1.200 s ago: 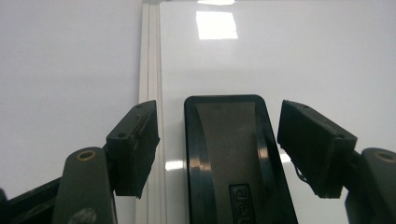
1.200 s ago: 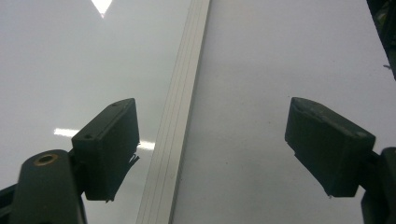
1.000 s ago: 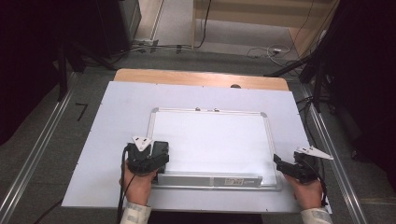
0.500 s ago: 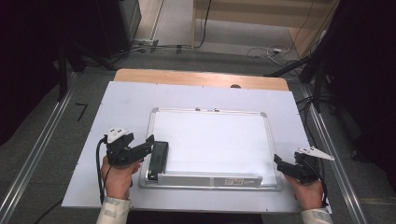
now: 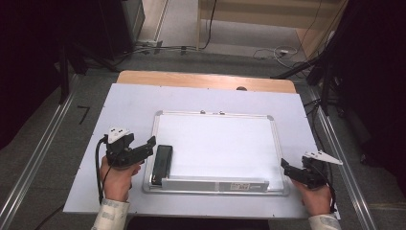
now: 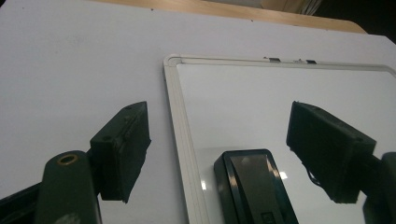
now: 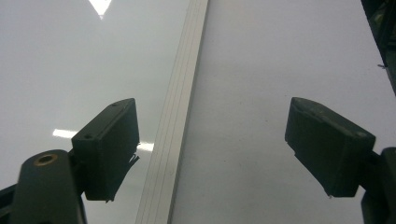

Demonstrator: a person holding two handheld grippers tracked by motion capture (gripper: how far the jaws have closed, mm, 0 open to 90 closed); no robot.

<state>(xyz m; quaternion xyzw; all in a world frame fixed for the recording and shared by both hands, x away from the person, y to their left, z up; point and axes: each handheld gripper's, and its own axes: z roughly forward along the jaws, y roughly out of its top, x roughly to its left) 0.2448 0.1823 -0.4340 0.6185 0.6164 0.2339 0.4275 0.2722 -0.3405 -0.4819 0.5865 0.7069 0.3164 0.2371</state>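
Left gripper (image 5: 152, 142): jaws spread and empty, hovering over the desk (image 5: 124, 103) at the left frame of the whiteboard (image 5: 220, 143); the black eraser (image 5: 162, 164) lies flat on the board's lower-left corner, just right of and slightly nearer than the gripper. Right gripper (image 5: 283, 165): jaws spread, empty, straddling the whiteboard's right frame, well apart from the eraser.

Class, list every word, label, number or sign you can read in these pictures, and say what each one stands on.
No text can be read.
Small label on the silver tray of the white framed whiteboard, near its right end: dark marks, too small and blurred to read.
Faint mark on the near end of the black rectangular eraser: too dim to read.
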